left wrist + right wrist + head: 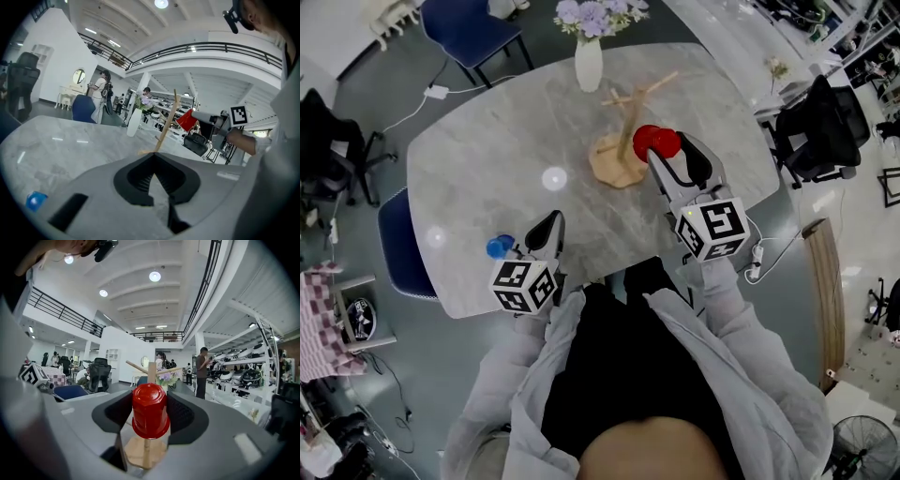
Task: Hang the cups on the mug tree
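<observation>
A red cup (656, 142) sits bottom-forward between the jaws of my right gripper (667, 150), which is shut on it. The cup (150, 404) hangs in the air just in front of the wooden mug tree (625, 117), whose post and pegs (151, 370) rise right behind it. The tree's pegs are bare. My left gripper (546, 229) rests low near the table's front edge with its jaws shut and nothing in them (152, 176). A small blue cup (497, 247) lies on the table just to its left, also low left in the left gripper view (36, 200).
The grey marble table (487, 159) carries a white vase with purple flowers (588, 61) behind the tree. A blue chair (473, 28) stands at the far side, another (398, 244) at the left edge, and a black chair (816, 131) on the right.
</observation>
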Demonstrator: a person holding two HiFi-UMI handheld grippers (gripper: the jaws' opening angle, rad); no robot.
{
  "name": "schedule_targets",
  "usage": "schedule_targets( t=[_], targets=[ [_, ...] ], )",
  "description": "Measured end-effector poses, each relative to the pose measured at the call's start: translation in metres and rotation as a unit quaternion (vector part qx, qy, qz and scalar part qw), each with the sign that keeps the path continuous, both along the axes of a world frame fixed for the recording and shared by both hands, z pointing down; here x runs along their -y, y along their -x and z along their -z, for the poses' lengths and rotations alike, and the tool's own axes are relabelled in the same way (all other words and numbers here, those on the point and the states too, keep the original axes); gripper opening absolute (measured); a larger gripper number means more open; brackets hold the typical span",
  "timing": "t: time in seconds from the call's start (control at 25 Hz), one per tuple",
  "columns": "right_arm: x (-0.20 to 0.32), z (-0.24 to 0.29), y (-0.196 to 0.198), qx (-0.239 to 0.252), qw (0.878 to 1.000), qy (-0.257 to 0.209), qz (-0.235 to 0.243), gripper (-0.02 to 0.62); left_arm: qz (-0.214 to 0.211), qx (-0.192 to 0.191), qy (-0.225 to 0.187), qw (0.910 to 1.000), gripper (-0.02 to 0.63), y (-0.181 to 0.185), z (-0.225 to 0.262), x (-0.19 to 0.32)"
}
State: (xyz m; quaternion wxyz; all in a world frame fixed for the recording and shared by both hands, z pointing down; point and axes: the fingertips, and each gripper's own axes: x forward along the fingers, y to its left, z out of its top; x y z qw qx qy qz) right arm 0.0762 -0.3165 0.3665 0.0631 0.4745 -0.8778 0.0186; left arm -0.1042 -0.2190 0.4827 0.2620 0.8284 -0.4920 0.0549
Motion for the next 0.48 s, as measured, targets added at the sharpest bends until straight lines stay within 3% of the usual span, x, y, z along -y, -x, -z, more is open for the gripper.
schedule_targets(
  t=[0.48],
  targets=[
    [0.011, -0.039, -0.004, 0.038, 0.998, 0.045, -0.009, 0.238, 0.011, -0.001, 0.026, 0.9996, -0.002, -0.003, -0.019, -0.002]
  ],
)
